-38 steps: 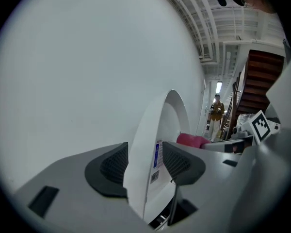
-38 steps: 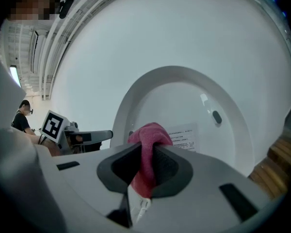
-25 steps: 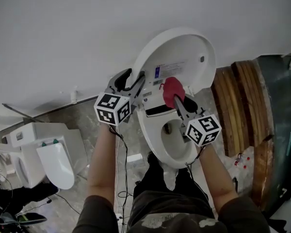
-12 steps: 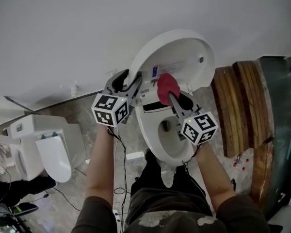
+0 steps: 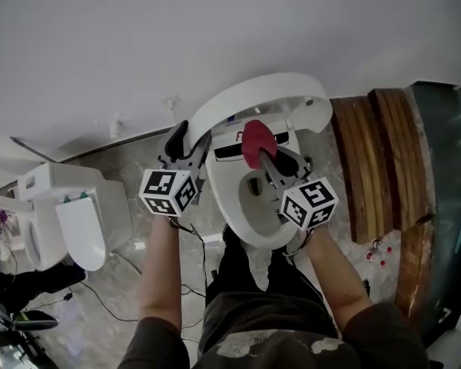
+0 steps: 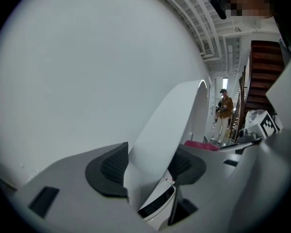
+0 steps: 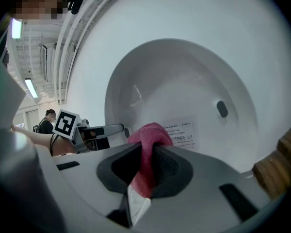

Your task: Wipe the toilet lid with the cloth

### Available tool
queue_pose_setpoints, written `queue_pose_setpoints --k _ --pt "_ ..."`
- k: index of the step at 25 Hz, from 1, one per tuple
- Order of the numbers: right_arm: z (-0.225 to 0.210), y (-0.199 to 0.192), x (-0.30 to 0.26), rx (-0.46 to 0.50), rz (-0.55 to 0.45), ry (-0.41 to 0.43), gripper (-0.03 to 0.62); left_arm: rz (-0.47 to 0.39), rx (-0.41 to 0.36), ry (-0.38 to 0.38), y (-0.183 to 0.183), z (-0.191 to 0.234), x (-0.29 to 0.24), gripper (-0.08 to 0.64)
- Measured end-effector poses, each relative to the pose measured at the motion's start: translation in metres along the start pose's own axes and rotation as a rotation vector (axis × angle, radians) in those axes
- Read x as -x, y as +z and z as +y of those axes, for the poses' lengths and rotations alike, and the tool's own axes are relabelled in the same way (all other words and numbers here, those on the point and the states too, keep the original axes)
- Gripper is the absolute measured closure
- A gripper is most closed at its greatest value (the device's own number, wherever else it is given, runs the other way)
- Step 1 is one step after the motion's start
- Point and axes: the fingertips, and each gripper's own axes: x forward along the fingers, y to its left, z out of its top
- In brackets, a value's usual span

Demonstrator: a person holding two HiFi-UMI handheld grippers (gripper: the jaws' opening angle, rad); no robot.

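Now left gripper (image 5: 186,135) is clamping the lid (image 5: 250,92) rim, and right gripper (image 5: 267,157) is pinching the cloth (image 5: 255,140) near its underside. White wall (image 5: 215,21) is sitting behind, planks (image 5: 369,167) lying alongside.

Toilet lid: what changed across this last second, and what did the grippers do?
The white plastic toilet lid has swung down from nearly upright toward the white bowl, drawn by the left gripper clamped on its rim. Unchanged: that grip, and the right gripper shut on the pink cloth, near the lid's inner face.
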Motion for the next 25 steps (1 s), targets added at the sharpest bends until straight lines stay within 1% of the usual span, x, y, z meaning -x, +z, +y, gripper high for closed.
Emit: queue_pose_setpoints --k 4,10,12,17,19,23,25 --pt "-0.004 -0.012 0.024 -0.002 0.015 0.009 0.543 -0.004 -0.01 0.046 -0.011 -0.014 0.017 0.331" --pt "-0.006 -0.022 0.051 0.0 0.024 0.015 0.543 0.03 -0.067 0.089 -0.029 -0.034 0.04 0.331" --pt "-0.005 -0.024 0.058 0.005 0.027 0.024 0.543 0.038 -0.075 0.111 -0.036 -0.038 0.048 0.331" --pt "-0.007 -0.032 0.074 0.016 0.033 0.043 0.543 -0.003 0.01 0.192 -0.047 -0.044 0.063 0.331" --pt "-0.007 -0.036 0.08 0.02 0.037 0.051 0.543 -0.011 0.023 0.209 -0.052 -0.048 0.068 0.331" --pt "-0.006 -0.047 0.094 0.025 0.053 0.065 0.543 0.001 0.035 0.235 -0.067 -0.057 0.082 0.331" --pt "-0.009 -0.053 0.104 0.021 0.061 0.064 0.543 -0.005 0.061 0.248 -0.073 -0.064 0.091 0.331"
